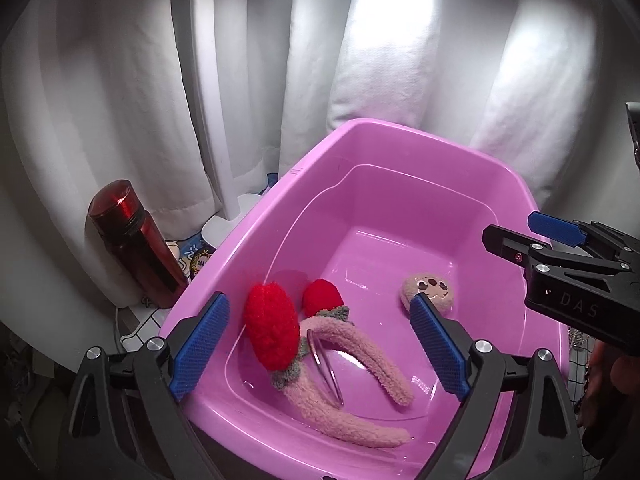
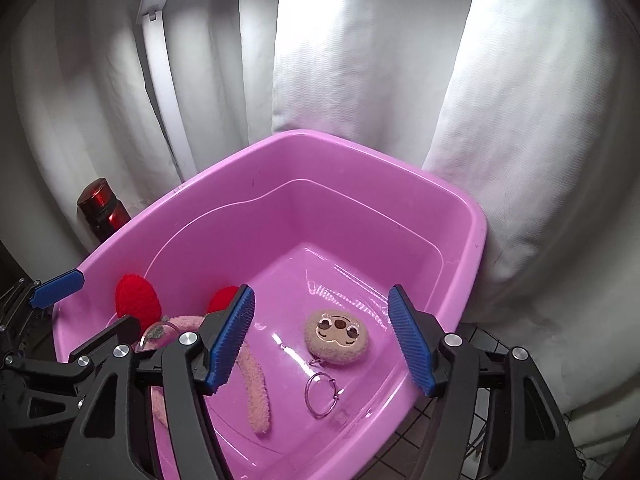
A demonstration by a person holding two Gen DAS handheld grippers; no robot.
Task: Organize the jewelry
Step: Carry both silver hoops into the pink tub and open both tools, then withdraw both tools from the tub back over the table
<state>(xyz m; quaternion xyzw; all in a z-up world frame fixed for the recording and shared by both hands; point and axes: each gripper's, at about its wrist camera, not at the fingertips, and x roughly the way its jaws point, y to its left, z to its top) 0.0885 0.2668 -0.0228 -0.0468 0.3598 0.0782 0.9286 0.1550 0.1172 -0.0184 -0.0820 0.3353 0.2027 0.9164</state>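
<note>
1. Step in hand: depositing items in the pink tub [image 1: 280,216]. Both tongs hang over its near rim with nothing between the pads, so the release step looks finished.
2. Left gripper [image 1: 320,344]: jaws wide, empty. Below it, at the tub's left, lies the plush headband [image 1: 360,360] with two red pompoms [image 1: 272,328], and a thin bangle [image 1: 326,368] resting against it.
3. Right gripper [image 2: 320,340]: jaws moderately wide, empty. Below it, right of centre on the tub floor, lie a round plush charm [image 2: 336,338] and, just nearer, a wire ring [image 2: 318,394].
4. Next move, as judged: withdraw both tongs clear of the rim and fetch any remaining piece; none can be made out outside the tub.
5. Writing: "DAS" on the right gripper's body, seen from the left wrist. The print on the mat by the red bottle [image 1: 136,248] is unreadable.
</note>
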